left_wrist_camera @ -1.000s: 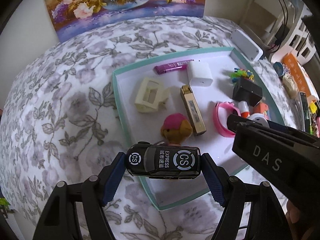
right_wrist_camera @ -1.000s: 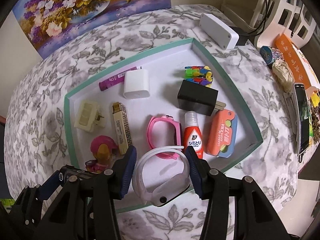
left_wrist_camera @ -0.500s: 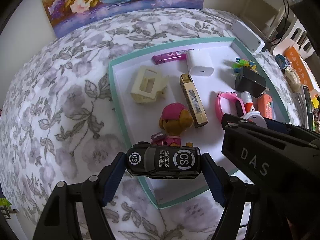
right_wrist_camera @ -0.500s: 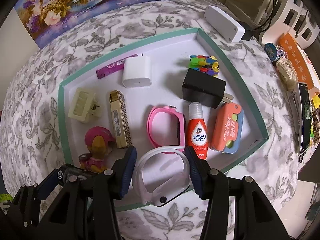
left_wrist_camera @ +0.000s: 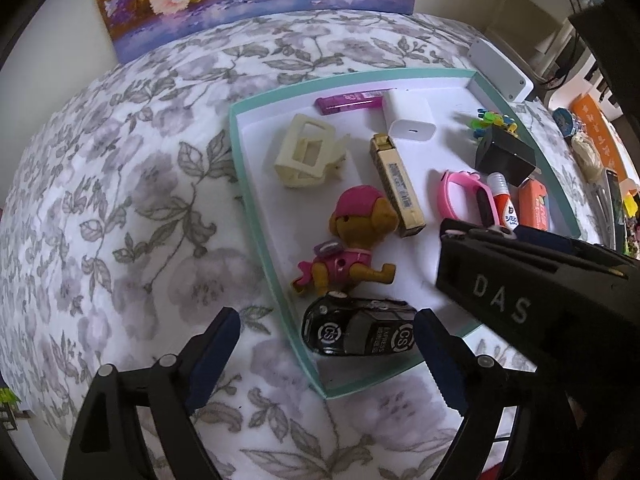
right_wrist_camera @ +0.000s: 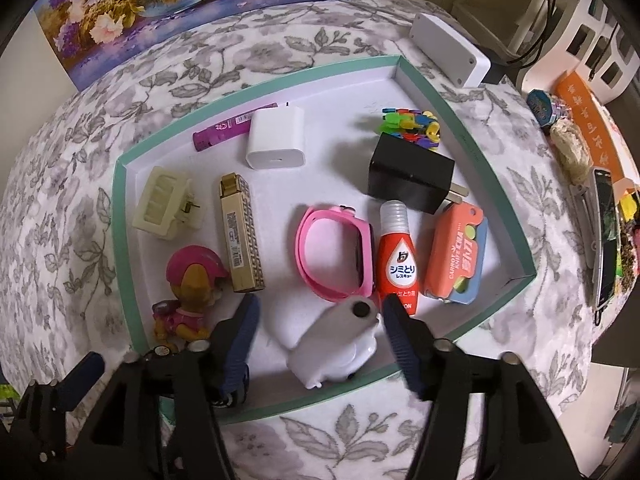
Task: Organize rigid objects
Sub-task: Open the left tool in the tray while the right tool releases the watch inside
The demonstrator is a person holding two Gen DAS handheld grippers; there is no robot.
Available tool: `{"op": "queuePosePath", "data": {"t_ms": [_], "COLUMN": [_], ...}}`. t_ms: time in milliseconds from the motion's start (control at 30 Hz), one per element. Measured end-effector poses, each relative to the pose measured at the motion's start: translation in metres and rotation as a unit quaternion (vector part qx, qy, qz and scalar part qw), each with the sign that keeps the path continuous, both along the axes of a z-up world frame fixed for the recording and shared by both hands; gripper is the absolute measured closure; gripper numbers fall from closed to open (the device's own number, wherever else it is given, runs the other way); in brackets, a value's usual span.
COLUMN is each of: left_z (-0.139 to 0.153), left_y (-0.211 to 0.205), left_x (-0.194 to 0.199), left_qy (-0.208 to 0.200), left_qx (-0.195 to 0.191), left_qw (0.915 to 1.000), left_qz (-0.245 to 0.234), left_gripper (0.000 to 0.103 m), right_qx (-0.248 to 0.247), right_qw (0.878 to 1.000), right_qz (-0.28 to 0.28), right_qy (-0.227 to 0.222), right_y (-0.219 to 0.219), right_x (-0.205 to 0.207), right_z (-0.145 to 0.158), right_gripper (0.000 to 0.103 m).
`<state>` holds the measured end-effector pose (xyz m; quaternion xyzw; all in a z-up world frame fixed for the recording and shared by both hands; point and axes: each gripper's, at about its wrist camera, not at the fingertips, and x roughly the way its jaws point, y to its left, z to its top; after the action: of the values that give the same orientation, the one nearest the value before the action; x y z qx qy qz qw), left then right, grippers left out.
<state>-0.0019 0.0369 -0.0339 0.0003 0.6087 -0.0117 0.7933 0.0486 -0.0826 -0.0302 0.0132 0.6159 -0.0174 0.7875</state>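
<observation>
Now both jaws stand open: the left gripper (left_wrist_camera: 326, 346) has the black toy car (left_wrist_camera: 360, 330) lying crosswise toward its right finger, in the tray's (left_wrist_camera: 256, 216) near corner; lower centre of the right view, the white watch (right_wrist_camera: 336, 344) lies loose between the right gripper's (right_wrist_camera: 320, 334) fingers, on the tray floor, so each arm can simply back straight out

Glossy black toy car (left_wrist_camera: 358, 334), smooth white watch (right_wrist_camera: 340, 344), seemingly cloth tablecloth (left_wrist_camera: 120, 200)
</observation>
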Motion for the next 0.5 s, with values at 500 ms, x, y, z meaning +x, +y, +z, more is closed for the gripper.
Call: {"op": "queuePosePath", "data": {"t_ms": [500], "left_z": [0.010], "left_y": [0.062], "left_x": [-0.015], "left_qy": [-0.013], "left_qx": [0.014], "left_qw": [0.9963], "left_qz": [0.084], "left_gripper": [0.000], "right_qx": [-0.008], "right_qw": [0.999], "right_qz": [-0.007], "right_qy": [-0.037], "right_y": [-0.001], "right_x": [-0.019], "right_z": [0.015], "right_gripper": [0.019]}}
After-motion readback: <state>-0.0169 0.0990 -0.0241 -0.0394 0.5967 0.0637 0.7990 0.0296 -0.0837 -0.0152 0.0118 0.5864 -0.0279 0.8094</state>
